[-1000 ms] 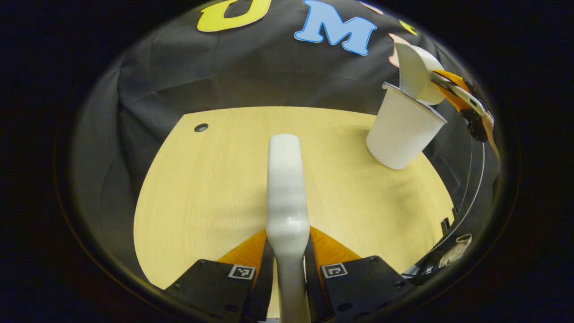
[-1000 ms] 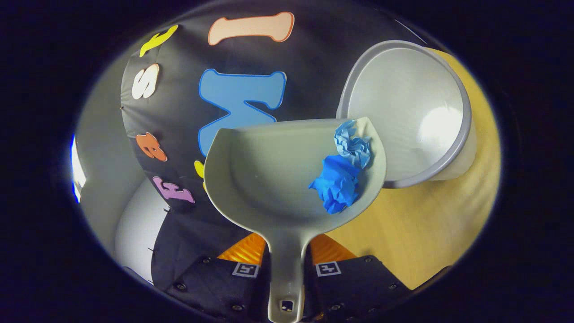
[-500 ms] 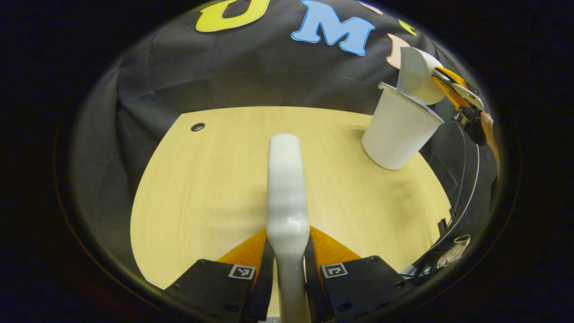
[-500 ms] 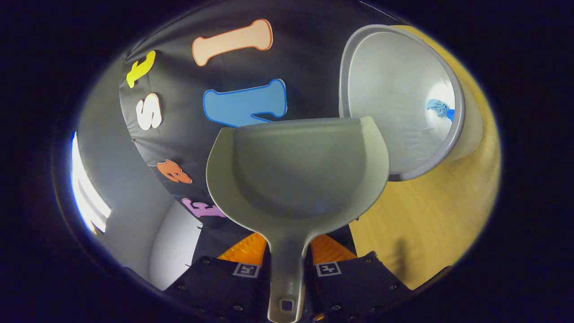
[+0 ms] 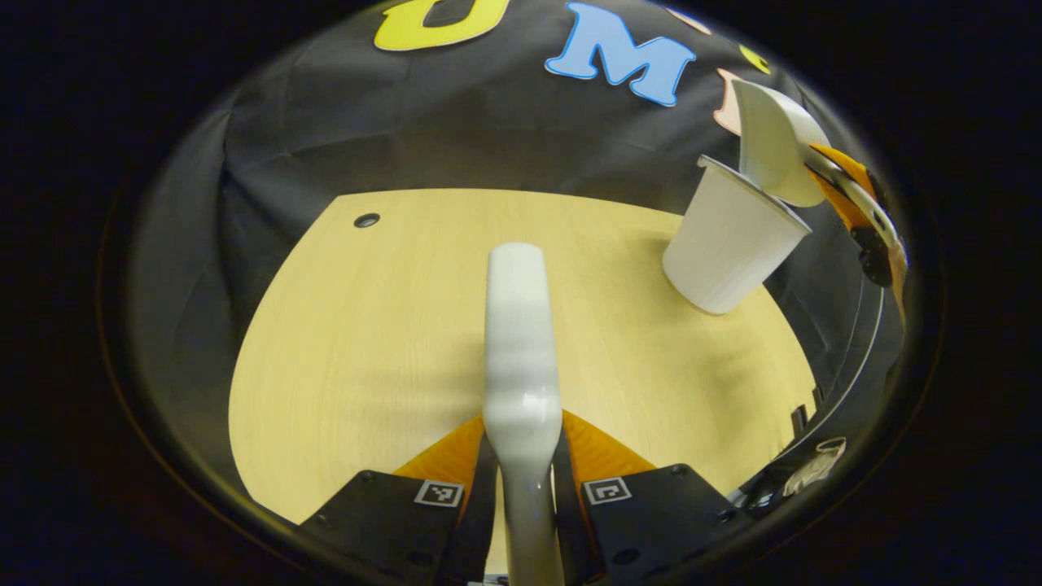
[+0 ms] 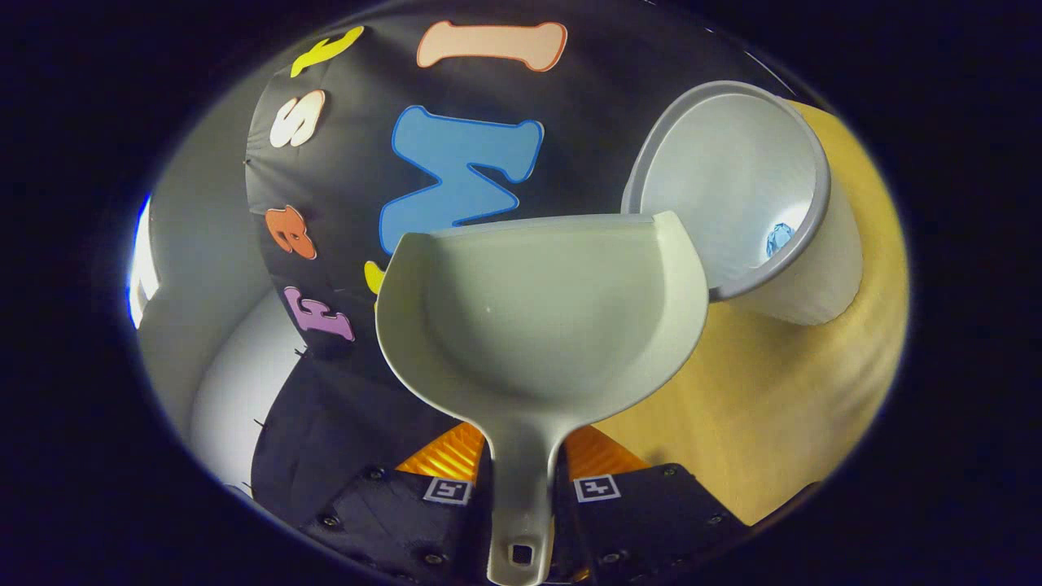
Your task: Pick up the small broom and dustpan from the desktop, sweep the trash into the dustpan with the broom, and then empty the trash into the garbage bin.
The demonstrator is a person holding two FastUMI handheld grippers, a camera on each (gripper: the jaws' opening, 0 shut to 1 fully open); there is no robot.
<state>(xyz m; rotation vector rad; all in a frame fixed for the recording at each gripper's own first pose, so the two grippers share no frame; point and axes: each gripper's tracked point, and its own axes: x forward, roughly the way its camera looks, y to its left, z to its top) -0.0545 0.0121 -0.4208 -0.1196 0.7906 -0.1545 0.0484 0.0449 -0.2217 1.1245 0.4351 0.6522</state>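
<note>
The table [image 5: 366, 342] spreads wide and bare ahead of my left tool [image 5: 521, 480], and I judge that nothing is left on it to sweep. The garbage bin [image 6: 822, 268] stands at the far right of that tool in the left gripper view; in the right gripper view it is just beyond the front right corner of the dustpan [image 6: 537, 317], with its open mouth turned toward me. My right tool [image 6: 521, 468] is clamped on the handle of the dustpan, both fingers pressing on its sides, and the pan is empty as far as I can see. My left tool is clamped in the same way on the small broom [image 5: 521, 342], whose pale body points straight forward over the table, well apart from the bin. Deep inside the bin I see a small piece of blue trash [image 6: 777, 238], so I think the emptying step is nearly finished. To do it well, I would keep the lip of the pan above the rim of the bin and hold the pan tilted a little longer, in case a scrap is sticking where I cannot see it. I would take care not to knock the rim, because the bin looks light and may tip over. The broom should wait aside, away from the bin.
</note>
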